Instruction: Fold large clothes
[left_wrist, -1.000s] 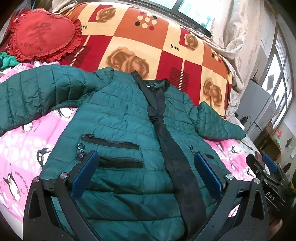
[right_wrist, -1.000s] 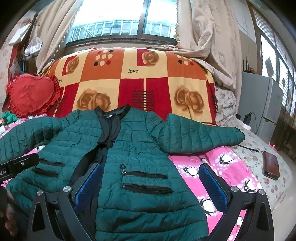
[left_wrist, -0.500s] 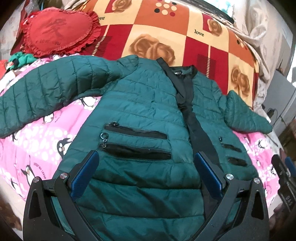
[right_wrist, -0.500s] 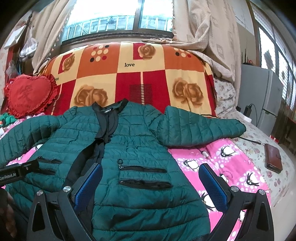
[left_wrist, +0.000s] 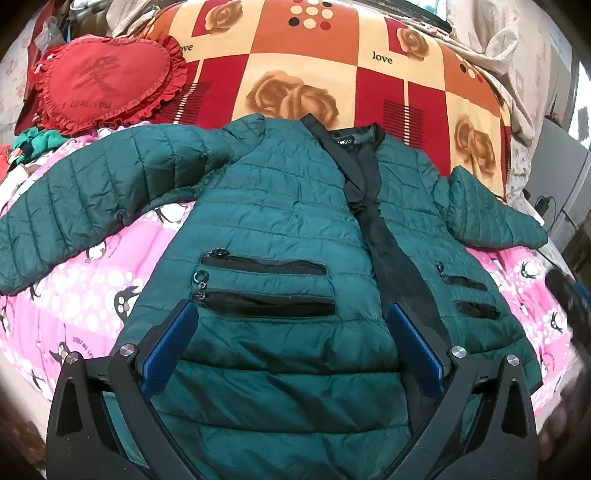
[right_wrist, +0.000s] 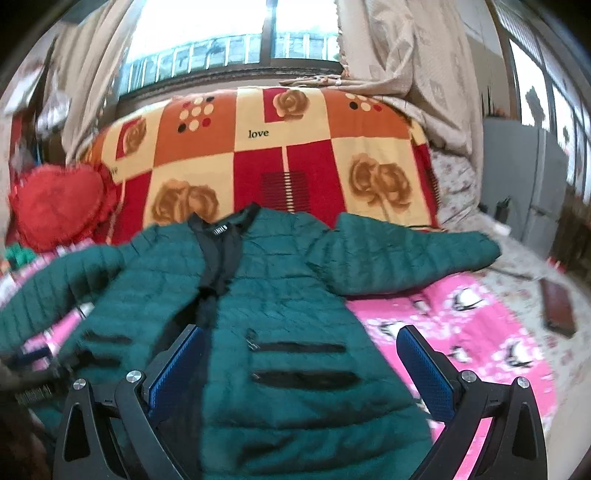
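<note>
Here, one green jacket (left_wrist: 280, 221) lies spread on the bed (left_wrist: 92, 280).
Two grippers, left (left_wrist: 291, 339) and right (right_wrist: 301, 363), hover wide at 6 o'clock, holding nothing; four zip pockets.

From my left camera, a red heart-shaped ruffled cushion (left_wrist: 105, 79) leans at ten o'clock against a checked orange, red and cream blanket with roses and the word "love" (left_wrist: 321, 62) that fills twelve o'clock. Just below the cushion I see a crumpled bit of green cloth (left_wrist: 38, 138). A pink bedsheet printed with penguins (left_wrist: 92, 280) spreads from eight to nine o'clock. In my blurred right camera, beige curtains (right_wrist: 399, 59) hang at one o'clock beside a bright window (right_wrist: 229, 33), and a brown wallet (right_wrist: 559, 306) lies at three o'clock on a floral sheet (right_wrist: 517, 266).
</note>
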